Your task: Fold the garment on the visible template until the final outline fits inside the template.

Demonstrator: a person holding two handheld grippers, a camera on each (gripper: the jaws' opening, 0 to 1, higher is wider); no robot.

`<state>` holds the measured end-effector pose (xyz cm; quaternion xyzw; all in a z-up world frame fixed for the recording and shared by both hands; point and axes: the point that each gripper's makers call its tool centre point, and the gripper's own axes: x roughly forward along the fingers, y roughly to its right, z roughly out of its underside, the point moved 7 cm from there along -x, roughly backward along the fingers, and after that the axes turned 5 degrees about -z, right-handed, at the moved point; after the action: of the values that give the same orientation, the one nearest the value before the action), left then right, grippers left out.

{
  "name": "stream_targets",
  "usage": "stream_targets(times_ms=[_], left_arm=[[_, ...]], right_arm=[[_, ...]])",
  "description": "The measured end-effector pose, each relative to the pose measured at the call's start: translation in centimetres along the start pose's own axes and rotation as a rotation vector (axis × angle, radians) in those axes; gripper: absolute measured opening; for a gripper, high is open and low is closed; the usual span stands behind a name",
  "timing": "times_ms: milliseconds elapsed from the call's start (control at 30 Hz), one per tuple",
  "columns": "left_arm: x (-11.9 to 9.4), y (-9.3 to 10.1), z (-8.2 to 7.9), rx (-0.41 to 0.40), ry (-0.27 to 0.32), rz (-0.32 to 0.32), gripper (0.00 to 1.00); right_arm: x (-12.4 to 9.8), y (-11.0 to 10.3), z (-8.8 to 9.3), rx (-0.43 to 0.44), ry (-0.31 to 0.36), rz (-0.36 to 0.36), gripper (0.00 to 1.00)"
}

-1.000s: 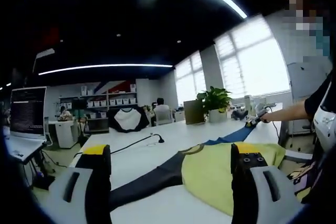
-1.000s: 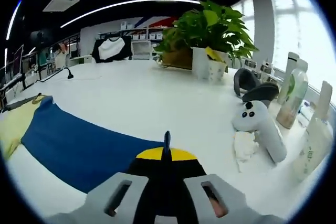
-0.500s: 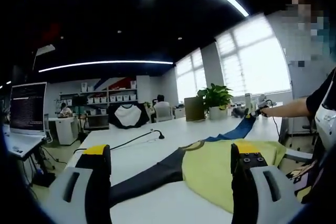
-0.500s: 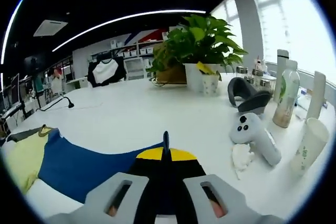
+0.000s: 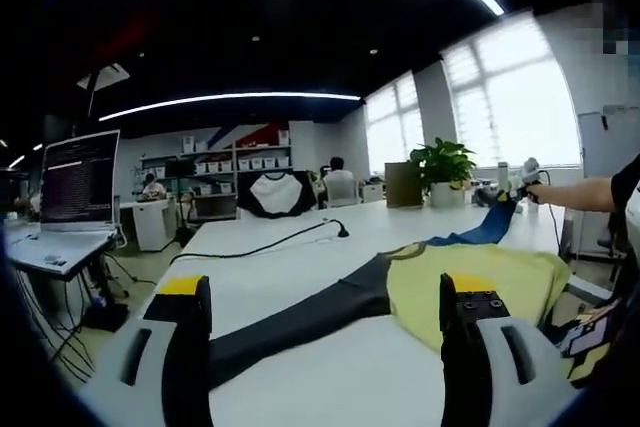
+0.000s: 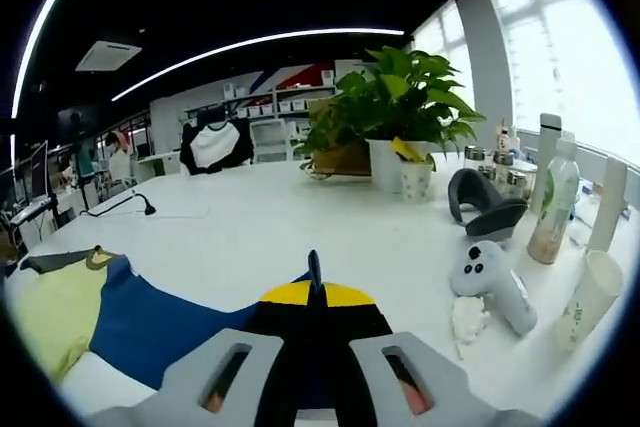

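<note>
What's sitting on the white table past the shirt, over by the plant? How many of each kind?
In the right gripper view:
Potted plant: 1
White handheld controller: 1
Grey headset-like object: 1
Tall bottles: 2
White cup: 1
Crumpled white tissue: 1
Total: 7
A few small jars behind them are too unclear to count.

Open office under a dark ceiling [image 5: 250,7] with long curved light strips [image 5: 230,99]. Ahead of the left hand-held gripper, a broad white worktop [image 5: 260,267]; far beyond, wall shelves with white boxes [image 5: 225,164]. To its left, a lit monitor [image 5: 78,179] on a side desk. To its right, tall bright windows [image 5: 500,97]. Ahead of the right hand-held gripper, a potted plant [image 6: 400,107].
</note>
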<state>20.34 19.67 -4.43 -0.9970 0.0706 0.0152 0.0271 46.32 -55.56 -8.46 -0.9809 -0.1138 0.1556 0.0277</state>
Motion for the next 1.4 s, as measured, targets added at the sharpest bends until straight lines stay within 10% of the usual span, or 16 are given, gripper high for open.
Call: stream_targets(times_ms=[733,1400], left_arm=[[3.6,-11.5,6.1,-0.164,-0.222,-0.252,0.77],[7.8,-10.9,10.4,-0.110,-0.357,-0.246,0.36]], right_arm=[[0.2,-0.2,-0.4,0.012,0.020,-0.015,0.00],[-0.4,0.6,-0.4,0.018,0.027,-0.008,0.00]])
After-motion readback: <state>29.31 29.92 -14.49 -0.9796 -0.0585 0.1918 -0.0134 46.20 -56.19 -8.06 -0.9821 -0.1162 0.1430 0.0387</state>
